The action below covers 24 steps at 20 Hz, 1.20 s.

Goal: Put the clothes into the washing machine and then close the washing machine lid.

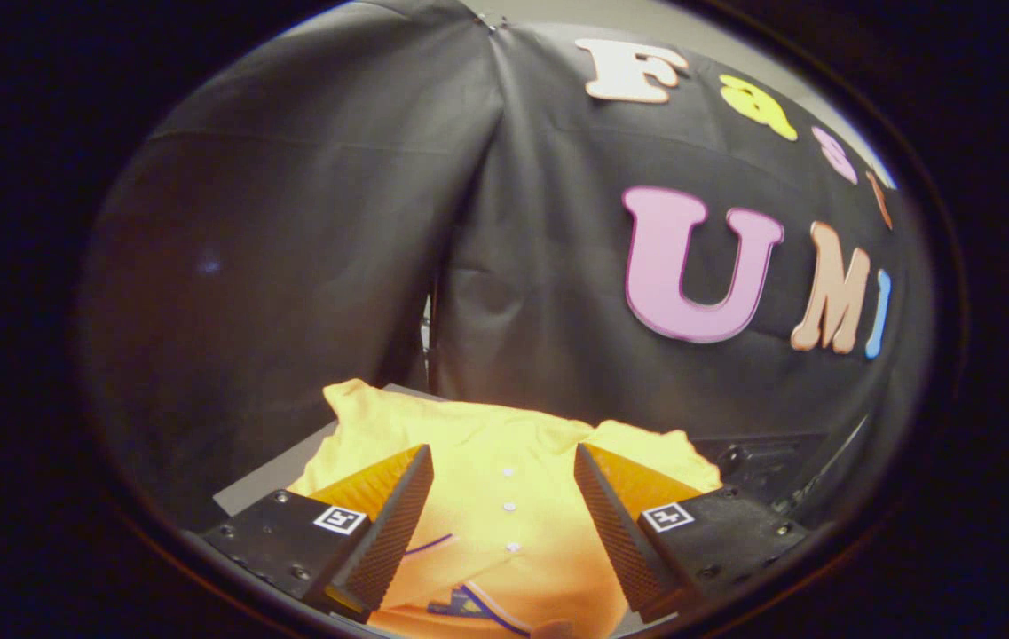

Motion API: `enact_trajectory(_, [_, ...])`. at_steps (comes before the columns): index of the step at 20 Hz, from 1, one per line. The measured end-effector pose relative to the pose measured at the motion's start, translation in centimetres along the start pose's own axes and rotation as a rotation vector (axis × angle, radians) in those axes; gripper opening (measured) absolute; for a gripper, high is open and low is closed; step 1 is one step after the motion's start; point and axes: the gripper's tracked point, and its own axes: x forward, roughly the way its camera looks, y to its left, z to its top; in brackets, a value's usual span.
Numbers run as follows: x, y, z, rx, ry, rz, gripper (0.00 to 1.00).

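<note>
A yellow-orange polo shirt (504, 444) with white buttons and a blue-trimmed collar lies spread on a grey surface (269, 479), under and ahead of my fingers. My gripper (502, 461) is open, with a wide gap between its two fingers. The shirt's button placket shows in that gap. Neither finger presses on the cloth that I can see; the fingers hover just above or at the shirt.
The black cloth wall of the booth stands close behind the shirt, with a fold and a narrow gap in it at the middle. A dark piece of equipment (761, 457) sits to the right, just past the shirt.
</note>
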Motion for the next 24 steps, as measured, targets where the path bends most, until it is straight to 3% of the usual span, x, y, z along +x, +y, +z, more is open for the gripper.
enact_trajectory(3, [2.2, -0.8, -2.3, 0.106, 0.126, -0.03, 0.97])
enact_trajectory(5, [3.6, -1.9, -4.0, 0.053, 0.197, -0.077, 0.98])
enact_trajectory(7, [3.0, -1.4, -6.2, 0.019, 0.318, -0.018, 0.98])
enact_trajectory(8, [4.0, -0.9, -6.0, 0.076, 0.27, 0.002, 1.0])
enact_trajectory(9, [3.9, -1.3, -6.8, 0.087, 0.318, 0.005, 0.84])
enact_trajectory(14, [2.4, -2.7, -6.1, 0.123, 0.279, 0.069, 0.06])
enact_trajectory(16, [0.6, -2.6, -4.0, 0.133, 0.206, 0.131, 0.03])
enact_trajectory(19, [-1.9, -4.2, 1.8, 0.3, 0.033, 0.188, 0.02])
enact_trajectory(24, [-7.6, -11.1, 9.8, 0.271, -0.172, 0.091, 0.02])
